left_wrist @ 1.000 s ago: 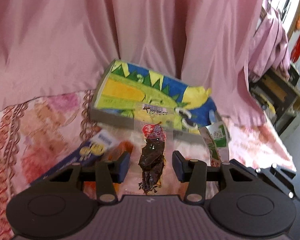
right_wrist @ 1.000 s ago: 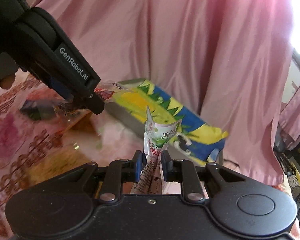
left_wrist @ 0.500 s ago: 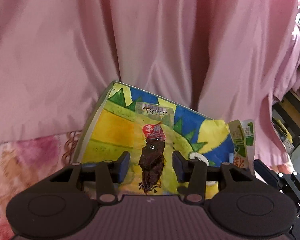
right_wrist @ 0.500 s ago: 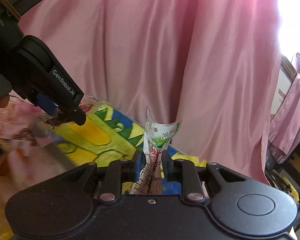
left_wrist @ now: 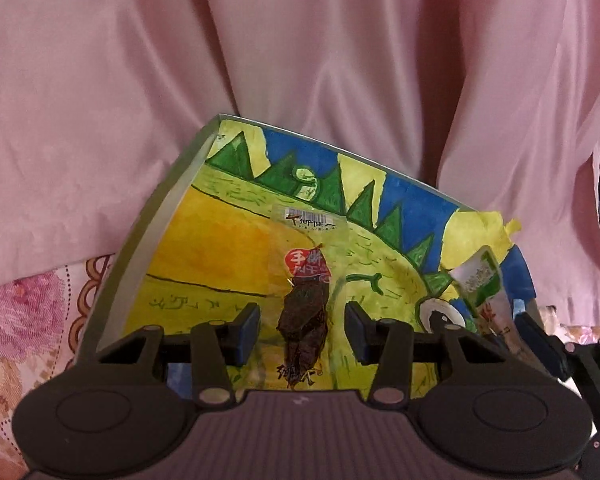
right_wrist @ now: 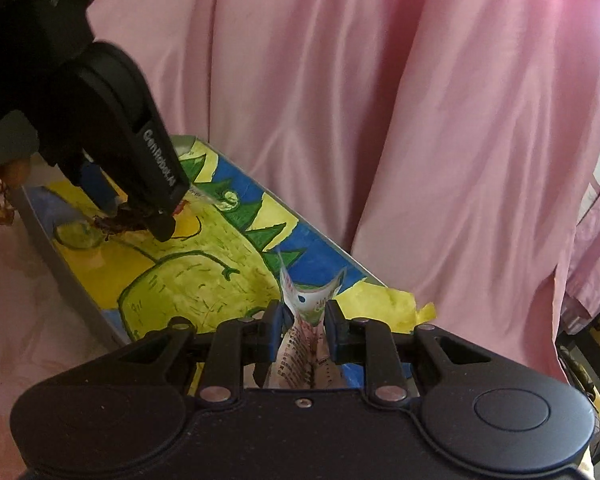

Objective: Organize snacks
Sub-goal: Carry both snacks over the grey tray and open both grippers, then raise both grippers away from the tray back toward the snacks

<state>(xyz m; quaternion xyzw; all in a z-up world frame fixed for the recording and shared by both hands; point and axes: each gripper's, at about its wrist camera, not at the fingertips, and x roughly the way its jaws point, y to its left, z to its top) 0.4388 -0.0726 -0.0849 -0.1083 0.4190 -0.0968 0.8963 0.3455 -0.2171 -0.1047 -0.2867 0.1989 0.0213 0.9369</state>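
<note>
Jerky pack (left_wrist: 305, 312) pinched, apparently, in left gripper (left_wrist: 302, 330), green sachet (right_wrist: 306, 332) clamped in right gripper (right_wrist: 303, 330), painted tray (left_wrist: 220, 248) just beneath both, pink cloth (left_wrist: 300, 60) beyond.

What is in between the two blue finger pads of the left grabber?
In the left wrist view, a clear snack packet with dark dried meat inside sits between the left gripper's pads, above the painted tray.

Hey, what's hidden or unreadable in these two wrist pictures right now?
- Left wrist view: lower end of the clear dried-meat packet, hidden behind the left gripper body.
- Right wrist view: bottom of the green-and-white packet, hidden behind the right gripper.
- Both views: print on both packets, too small.
- Painted box: near edge hidden.
</note>
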